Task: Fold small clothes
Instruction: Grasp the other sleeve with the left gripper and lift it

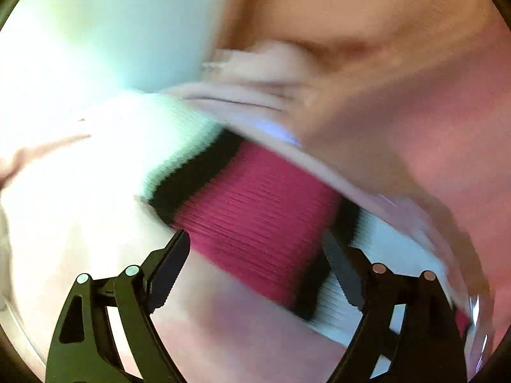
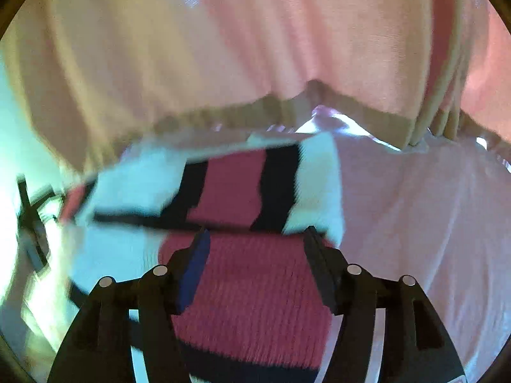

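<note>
A small knit garment (image 1: pixel 255 204) with red, black and white stripes lies on a pale pink sheet (image 1: pixel 223 328). In the left wrist view my left gripper (image 1: pixel 255 234) stands wide open just above its red band, and the pads do not touch the knit. In the right wrist view the garment (image 2: pixel 252 284) shows a folded-over striped layer (image 2: pixel 230 188) beyond the fingertips. My right gripper (image 2: pixel 257 230) is open over the red band, with the knit running between and under the fingers but not pinched. Both views are blurred.
A pink cloth with a beige hem (image 2: pixel 287 48) hangs across the back of the right wrist view. The pink sheet (image 2: pixel 431 223) spreads to the right. A dark blurred shape (image 2: pixel 30 217) shows at the left edge. Bright white light (image 1: pixel 64 79) floods the left wrist view's upper left.
</note>
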Demonstrator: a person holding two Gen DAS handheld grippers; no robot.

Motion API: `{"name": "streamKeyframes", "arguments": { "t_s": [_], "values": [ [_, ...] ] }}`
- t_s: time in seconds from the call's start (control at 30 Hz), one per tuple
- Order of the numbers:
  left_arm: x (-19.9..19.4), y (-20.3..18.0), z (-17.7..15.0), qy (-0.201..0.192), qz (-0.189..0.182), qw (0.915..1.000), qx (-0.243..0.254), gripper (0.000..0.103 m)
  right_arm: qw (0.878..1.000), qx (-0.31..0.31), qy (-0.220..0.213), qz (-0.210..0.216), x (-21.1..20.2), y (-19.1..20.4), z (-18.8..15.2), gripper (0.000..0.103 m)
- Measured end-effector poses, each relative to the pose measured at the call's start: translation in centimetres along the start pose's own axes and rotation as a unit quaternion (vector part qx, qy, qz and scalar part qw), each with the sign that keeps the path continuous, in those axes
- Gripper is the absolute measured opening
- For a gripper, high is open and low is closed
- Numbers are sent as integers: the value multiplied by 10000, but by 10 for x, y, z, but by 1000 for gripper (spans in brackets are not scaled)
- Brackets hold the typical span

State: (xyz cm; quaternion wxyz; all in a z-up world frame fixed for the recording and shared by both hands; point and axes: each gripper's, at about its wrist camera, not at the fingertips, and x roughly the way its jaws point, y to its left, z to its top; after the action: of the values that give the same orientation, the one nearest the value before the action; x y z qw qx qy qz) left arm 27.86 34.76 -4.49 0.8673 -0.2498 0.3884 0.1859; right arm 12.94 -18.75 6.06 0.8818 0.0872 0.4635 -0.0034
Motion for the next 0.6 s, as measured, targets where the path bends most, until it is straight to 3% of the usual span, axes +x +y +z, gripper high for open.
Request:
{"name": "streamKeyframes", "arguments": {
  "t_s": [0.1, 0.2, 0.27, 0.3, 0.33, 0.37, 0.47, 0.6],
  "values": [
    [19, 54, 31, -101, 404, 9976, -555, 82, 9992, -304, 237, 49, 20, 30, -17, 60],
    [43, 81, 48, -27, 524, 9949, -862, 80, 9975, -602, 365, -13, 37, 52, -27, 59],
    [53, 89, 55, -56, 521, 9936, -1000, 68, 9964, -753, 388, -80, 44, 60, -32, 59],
    [56, 87, 59, -137, 434, 9943, -967, 58, 9962, -766, 403, -96, 46, 61, -32, 59],
    [62, 82, 62, -40, 352, 9955, -874, 32, 9961, -766, 421, -114, 48, 62, -32, 59],
    [65, 75, 66, 8, 438, 9962, -750, 13, 9962, -752, 416, -139, 48, 62, -33, 59],
    [50, 50, 72, -223, 276, 9976, -595, 8, 9969, -659, 389, -206, 48, 56, -30, 59],
    [-25, -41, 61, -939, -402, 9943, 317, 7, 9984, -431, 252, -255, 40, 41, -20, 59]
  ]
}}
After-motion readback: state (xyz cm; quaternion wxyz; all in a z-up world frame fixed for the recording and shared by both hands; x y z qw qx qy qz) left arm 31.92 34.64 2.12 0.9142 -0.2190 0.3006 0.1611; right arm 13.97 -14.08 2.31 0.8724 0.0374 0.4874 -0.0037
